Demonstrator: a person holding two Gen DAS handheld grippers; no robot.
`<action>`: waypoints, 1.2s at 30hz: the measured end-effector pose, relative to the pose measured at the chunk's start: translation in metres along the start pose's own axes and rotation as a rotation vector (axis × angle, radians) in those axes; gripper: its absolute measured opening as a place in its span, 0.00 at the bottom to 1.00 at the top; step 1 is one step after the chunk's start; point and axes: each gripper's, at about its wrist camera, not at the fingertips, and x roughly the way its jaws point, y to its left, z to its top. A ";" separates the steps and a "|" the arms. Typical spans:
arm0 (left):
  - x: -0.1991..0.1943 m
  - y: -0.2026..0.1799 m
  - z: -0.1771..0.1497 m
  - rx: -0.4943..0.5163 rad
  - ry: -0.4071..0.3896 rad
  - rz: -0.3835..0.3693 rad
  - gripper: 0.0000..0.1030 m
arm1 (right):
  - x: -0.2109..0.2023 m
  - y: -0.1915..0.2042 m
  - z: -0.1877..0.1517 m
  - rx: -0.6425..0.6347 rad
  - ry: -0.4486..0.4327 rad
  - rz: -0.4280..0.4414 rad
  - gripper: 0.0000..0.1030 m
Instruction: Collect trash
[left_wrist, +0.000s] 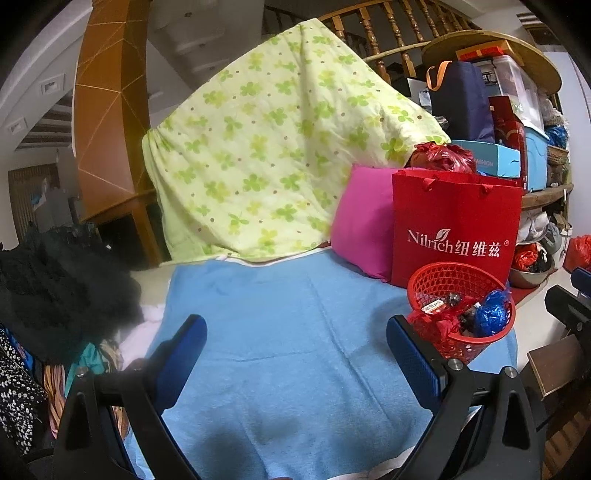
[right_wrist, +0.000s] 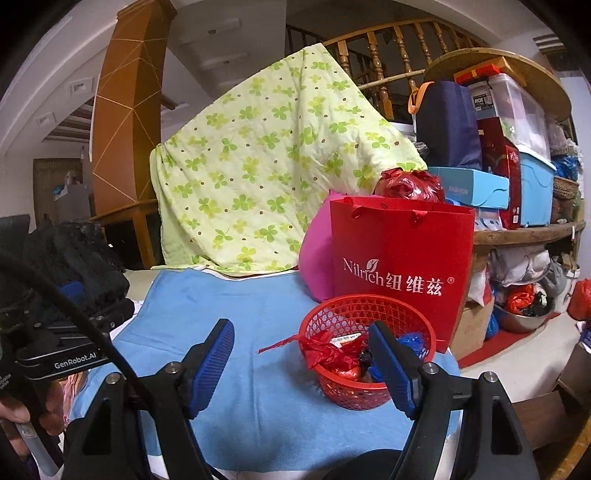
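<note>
L wrist: left gripper (left_wrist: 295, 358) spread wide, nothing btwn pads, over blue towel (left_wrist: 280, 332). Red basket (left_wrist: 461, 306) w/ wrappers sits ahead-right, by red bag (left_wrist: 454, 229).
R wrist: right gripper (right_wrist: 301, 360) spread, empty; basket (right_wrist: 365, 350) just behind right pad (right_wrist: 391, 369).

Red paper bag (right_wrist: 400, 254): bore white "Nilrich" with leaf emblem, three Chinese characters, ® mark. Light-blue box (right_wrist: 471, 188) behind bag: read "FASHION". Label (right_wrist: 482, 100) on clear storage bin: read "ROX". Black device (right_wrist: 59, 356) at left edge, right wrist view: read "GenRobot.AI". Small print on packet in red basket (right_wrist: 364, 354): illegible.
</note>
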 end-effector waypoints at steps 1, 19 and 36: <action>-0.003 0.001 0.001 0.000 -0.004 0.002 0.95 | -0.002 0.001 0.001 -0.002 -0.001 0.002 0.76; -0.044 -0.007 -0.002 0.036 -0.031 -0.033 1.00 | -0.038 0.008 0.008 -0.047 0.001 -0.037 0.77; -0.065 -0.006 -0.001 0.052 -0.027 0.006 1.00 | -0.054 0.007 0.015 -0.053 -0.008 -0.067 0.77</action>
